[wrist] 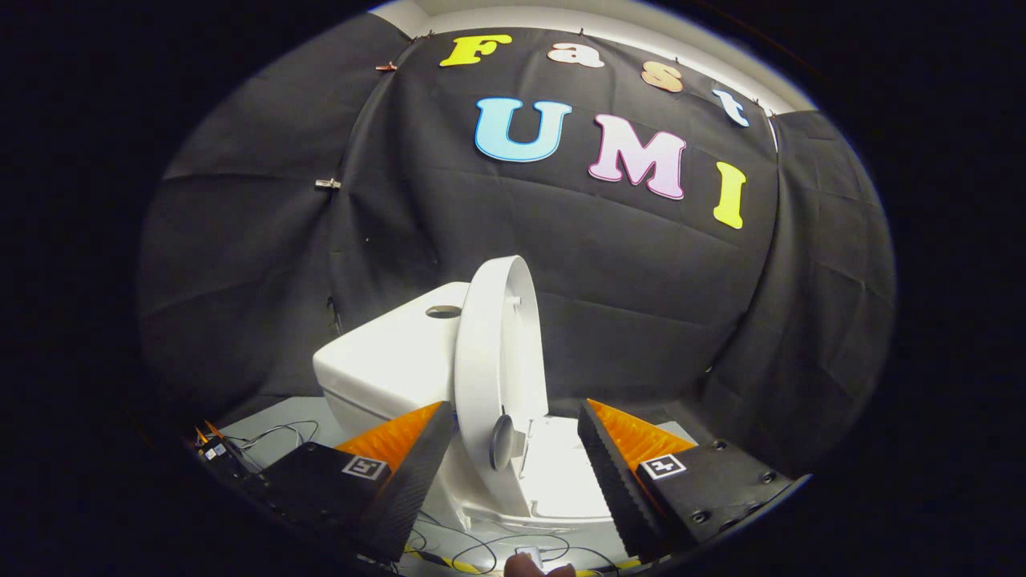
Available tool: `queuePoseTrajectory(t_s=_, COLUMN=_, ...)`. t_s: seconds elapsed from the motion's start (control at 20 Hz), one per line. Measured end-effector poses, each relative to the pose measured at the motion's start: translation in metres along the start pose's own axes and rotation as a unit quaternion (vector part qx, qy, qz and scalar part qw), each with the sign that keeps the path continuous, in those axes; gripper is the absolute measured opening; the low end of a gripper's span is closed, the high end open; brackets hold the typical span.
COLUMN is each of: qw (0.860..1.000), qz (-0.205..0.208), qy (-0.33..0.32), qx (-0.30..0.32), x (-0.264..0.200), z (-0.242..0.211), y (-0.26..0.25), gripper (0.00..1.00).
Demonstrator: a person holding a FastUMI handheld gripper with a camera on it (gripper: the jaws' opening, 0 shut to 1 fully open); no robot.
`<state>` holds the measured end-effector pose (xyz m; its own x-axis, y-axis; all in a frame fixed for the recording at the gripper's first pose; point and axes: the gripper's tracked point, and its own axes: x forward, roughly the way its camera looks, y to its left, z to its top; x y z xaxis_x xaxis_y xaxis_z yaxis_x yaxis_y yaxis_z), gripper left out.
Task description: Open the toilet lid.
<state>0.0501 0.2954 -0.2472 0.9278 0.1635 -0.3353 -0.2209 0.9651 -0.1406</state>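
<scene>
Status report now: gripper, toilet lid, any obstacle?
Gripper open, holding nothing. Toilet lid raised upright, between the fingers, leaning near the tank. No obstacle seen.

The fingers [513, 449] stood spread wide, gripping nothing, and the raised toilet lid [501, 353] rose upright in the gap between them, blocking the way straight ahead. The cistern [393, 357] closed off the space behind and left of the lid. Right of the lid, open room lay above the seat [561, 481]. Cables [481, 549] crossed the floor below the fingers.
</scene>
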Motion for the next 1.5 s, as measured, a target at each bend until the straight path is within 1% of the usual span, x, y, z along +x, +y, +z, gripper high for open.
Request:
queuePoseTrajectory(t_s=0.4, qw=0.999, qz=0.01, qy=-0.038, qx=0.027, x=-0.025, z=0.051, y=-0.025, gripper=0.99)
queuePoseTrajectory(t_s=0.75, qw=0.997, qz=0.008, qy=-0.068, qx=0.048, x=-0.052, z=0.096, y=-0.065, gripper=0.99)
queuePoseTrajectory(t_s=1.3, qw=0.991, qz=-0.009, qy=-0.115, qx=0.073, x=-0.095, z=0.144, y=-0.145, gripper=0.99)
queuePoseTrajectory(t_s=1.5, qw=0.984, qz=-0.019, qy=-0.146, qx=0.096, x=-0.12, z=0.163, y=-0.183, gripper=0.99)
